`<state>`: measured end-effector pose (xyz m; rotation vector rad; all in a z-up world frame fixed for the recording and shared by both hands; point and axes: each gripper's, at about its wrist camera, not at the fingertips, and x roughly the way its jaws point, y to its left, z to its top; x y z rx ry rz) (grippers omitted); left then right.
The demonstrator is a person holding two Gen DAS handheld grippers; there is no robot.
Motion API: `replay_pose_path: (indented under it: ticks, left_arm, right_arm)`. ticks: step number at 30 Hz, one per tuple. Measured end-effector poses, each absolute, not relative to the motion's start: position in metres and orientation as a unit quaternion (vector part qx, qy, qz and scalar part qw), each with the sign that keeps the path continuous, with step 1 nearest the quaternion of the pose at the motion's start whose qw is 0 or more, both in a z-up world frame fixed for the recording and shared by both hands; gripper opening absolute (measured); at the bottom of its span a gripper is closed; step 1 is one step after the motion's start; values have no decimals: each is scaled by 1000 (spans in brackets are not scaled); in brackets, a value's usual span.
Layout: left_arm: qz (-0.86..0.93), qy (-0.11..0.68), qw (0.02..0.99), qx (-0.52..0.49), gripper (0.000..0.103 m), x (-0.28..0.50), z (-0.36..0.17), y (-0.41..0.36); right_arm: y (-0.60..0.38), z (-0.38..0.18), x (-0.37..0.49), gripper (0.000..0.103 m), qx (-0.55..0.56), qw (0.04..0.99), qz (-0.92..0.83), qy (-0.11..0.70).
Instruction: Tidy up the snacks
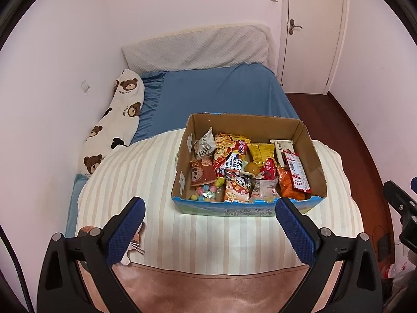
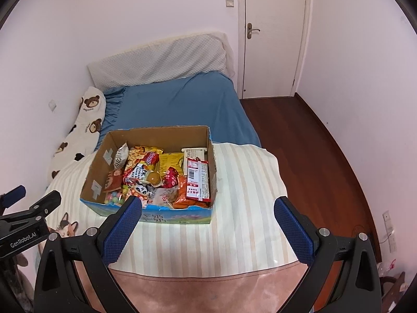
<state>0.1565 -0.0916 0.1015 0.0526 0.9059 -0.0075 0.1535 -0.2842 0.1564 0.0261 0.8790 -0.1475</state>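
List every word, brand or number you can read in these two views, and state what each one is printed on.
"GenRobot.AI": on the left gripper body, seen from the right wrist.
"KOREAN Cheese": on the red and white snack packet in the cardboard box.
Large Chinese characters on the brown packet and the box's blue front: too blurred to read.
Barcode digits on the red packet: too small.

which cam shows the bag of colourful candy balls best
The left wrist view: the candy bag lies unobstructed in the box's near left corner. In the right wrist view the right tool's finger partly covers the bag.
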Motion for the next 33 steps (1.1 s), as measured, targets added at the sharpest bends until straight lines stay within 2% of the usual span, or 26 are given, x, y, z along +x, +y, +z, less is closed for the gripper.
replay_pose_path:
  ticks: [15,33]
  left_arm:
    - [-15,469,883,19,102,185,72,-101]
    - [-17,470,883,13,102,189,66,-101]
  right_arm:
    - [-279,117,188,103,9,888,-68,454]
    - [-280,112,190,103,12,886,-68,458]
